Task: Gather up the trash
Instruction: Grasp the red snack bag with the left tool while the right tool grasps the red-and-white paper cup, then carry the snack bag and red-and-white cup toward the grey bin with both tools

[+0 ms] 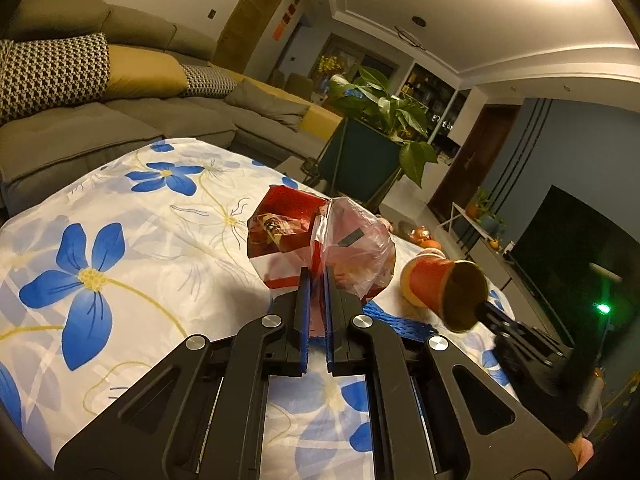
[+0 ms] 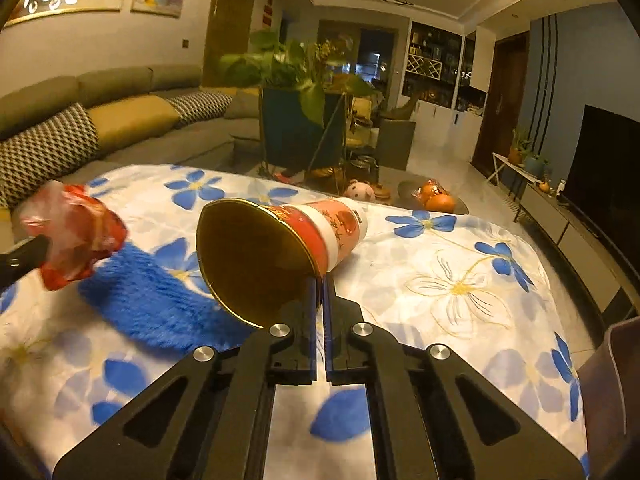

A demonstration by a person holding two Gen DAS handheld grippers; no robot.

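In the left wrist view my left gripper (image 1: 317, 276) is shut on a crumpled clear plastic bag (image 1: 356, 248) that wraps a red and white package (image 1: 286, 228), held above the flowered tablecloth (image 1: 120, 240). The same bundle (image 2: 72, 236) shows at the left of the right wrist view. My right gripper (image 2: 321, 284) is shut on the rim of a red and white paper cup (image 2: 296, 240) with a gold inside, tilted on its side over the cloth. From the left wrist view the cup (image 1: 444, 284) hangs at the right on the other gripper's tip.
A fuzzy blue cloth (image 2: 160, 300) lies on the table under the cup. A grey sofa (image 1: 100, 128) with cushions runs behind. A potted plant (image 2: 296, 112) stands past the far edge, oranges (image 2: 436, 196) and a small pig figure (image 2: 358, 190) beyond it. A television (image 2: 608, 168) is at right.
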